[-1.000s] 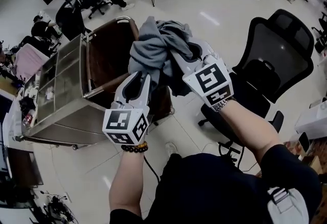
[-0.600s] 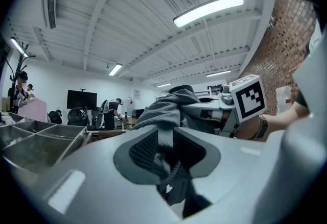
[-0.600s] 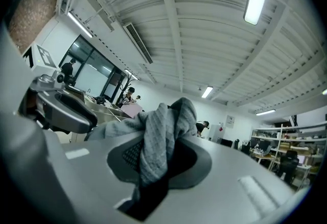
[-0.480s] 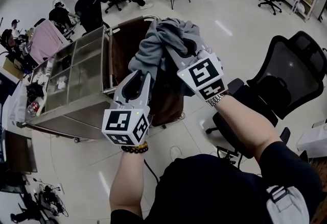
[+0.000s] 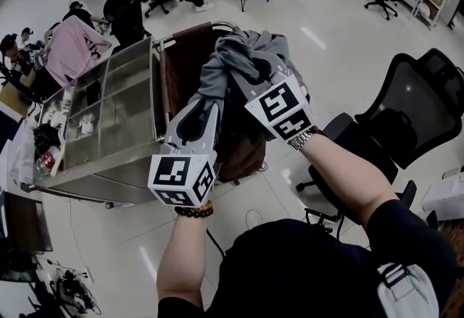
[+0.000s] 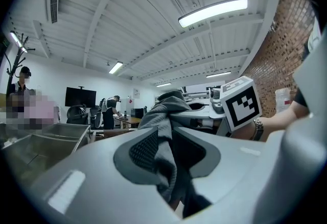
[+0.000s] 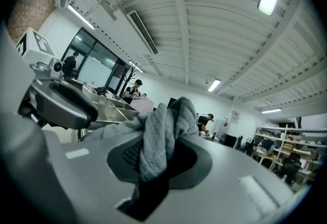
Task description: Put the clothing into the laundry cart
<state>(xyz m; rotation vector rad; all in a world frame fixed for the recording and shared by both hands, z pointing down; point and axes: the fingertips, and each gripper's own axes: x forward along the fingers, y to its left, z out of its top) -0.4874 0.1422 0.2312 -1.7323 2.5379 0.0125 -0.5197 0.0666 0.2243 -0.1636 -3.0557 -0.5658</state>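
A grey garment (image 5: 235,67) hangs bunched in the air between both grippers, over the brown bag of the laundry cart (image 5: 183,67). My left gripper (image 5: 205,105) is shut on the garment's lower left fold; in the left gripper view grey cloth (image 6: 164,139) fills the gap between its jaws. My right gripper (image 5: 255,83) is shut on the upper right part, with its fingertips buried in the fabric. In the right gripper view the cloth (image 7: 159,133) drapes through the jaws, and the left gripper (image 7: 59,101) shows at the left edge.
The cart's steel shelf section (image 5: 101,121) with small items adjoins the brown bag on the left. A black office chair (image 5: 406,114) stands close on the right. Desks, chairs and people fill the far room; cables (image 5: 72,287) lie on the floor at lower left.
Both grippers have carried the garment left and forward, from beside the chair to above the cart's brown bag. Both grips are unchanged.
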